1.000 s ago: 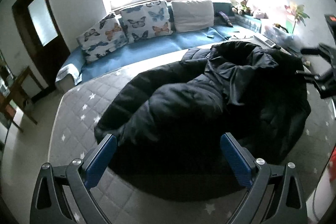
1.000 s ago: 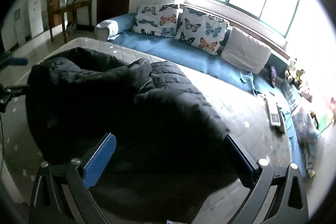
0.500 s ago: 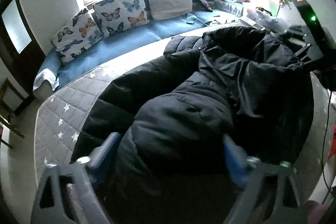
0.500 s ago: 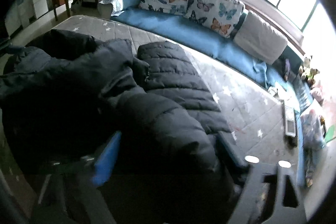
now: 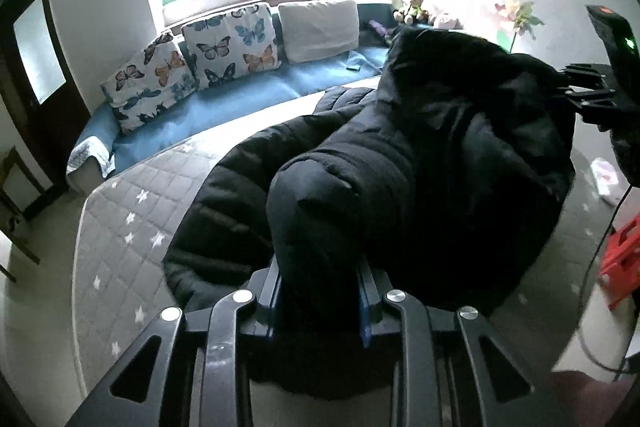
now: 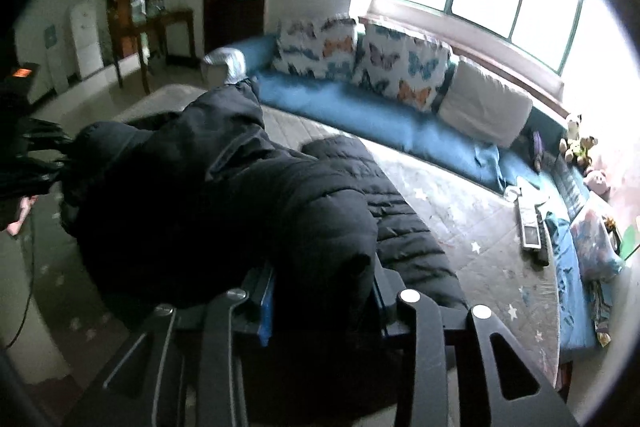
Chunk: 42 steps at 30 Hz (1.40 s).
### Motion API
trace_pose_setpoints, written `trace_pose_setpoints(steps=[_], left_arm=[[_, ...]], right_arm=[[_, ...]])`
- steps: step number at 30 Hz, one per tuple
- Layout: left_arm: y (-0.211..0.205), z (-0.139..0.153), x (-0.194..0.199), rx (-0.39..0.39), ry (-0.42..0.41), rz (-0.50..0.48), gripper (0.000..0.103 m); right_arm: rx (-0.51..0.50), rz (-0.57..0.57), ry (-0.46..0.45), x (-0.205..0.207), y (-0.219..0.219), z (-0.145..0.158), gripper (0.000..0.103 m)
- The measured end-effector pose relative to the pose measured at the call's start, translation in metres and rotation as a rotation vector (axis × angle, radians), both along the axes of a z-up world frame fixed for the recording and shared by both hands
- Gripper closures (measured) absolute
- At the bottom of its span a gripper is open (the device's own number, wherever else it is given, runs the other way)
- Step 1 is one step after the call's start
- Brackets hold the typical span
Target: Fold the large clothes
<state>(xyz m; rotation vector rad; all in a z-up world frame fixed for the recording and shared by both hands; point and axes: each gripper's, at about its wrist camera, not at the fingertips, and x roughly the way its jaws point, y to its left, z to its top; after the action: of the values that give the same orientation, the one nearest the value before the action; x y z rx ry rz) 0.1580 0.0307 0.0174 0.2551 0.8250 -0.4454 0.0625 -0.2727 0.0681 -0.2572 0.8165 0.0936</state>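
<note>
The black padded coat (image 5: 400,163), lying bunched on the grey quilted mattress (image 5: 120,227), is now being pinched at both near corners, where a second ago it sat untouched between wide-spread tongs. The left tongs (image 5: 320,301) and right tongs (image 6: 322,301) are closing, each squeezing a thick roll of fabric. Both grips appear set, so lifting for a fold is likely coming.
</note>
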Motion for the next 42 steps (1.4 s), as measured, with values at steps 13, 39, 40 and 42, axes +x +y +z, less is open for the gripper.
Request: trace_pose_setpoints(steps=[13,39,40,42], left_arm=[[0.057,-0.025,-0.156,0.076,0.026,-0.057,0.073],[0.098,0.008,-0.183,0.06,0.1,0.111,0.022],[0.088,0.012,-0.174,0.065,0.083,0.097,0.022],[0.063,0.02,-0.149,0.066,0.065,0.063,0.021]], right_arm=[[-0.054,0.036,0.022,-0.123,0.021,-0.018,0.063],[0.055,0.093,0.172,-0.146,-0.003,-0.03,0.041],[0.071,0.063,0.149,-0.138,-0.01,-0.029,0.039],[0.123,0.007,0.12,-0.105,-0.036,-0.03,0.037]])
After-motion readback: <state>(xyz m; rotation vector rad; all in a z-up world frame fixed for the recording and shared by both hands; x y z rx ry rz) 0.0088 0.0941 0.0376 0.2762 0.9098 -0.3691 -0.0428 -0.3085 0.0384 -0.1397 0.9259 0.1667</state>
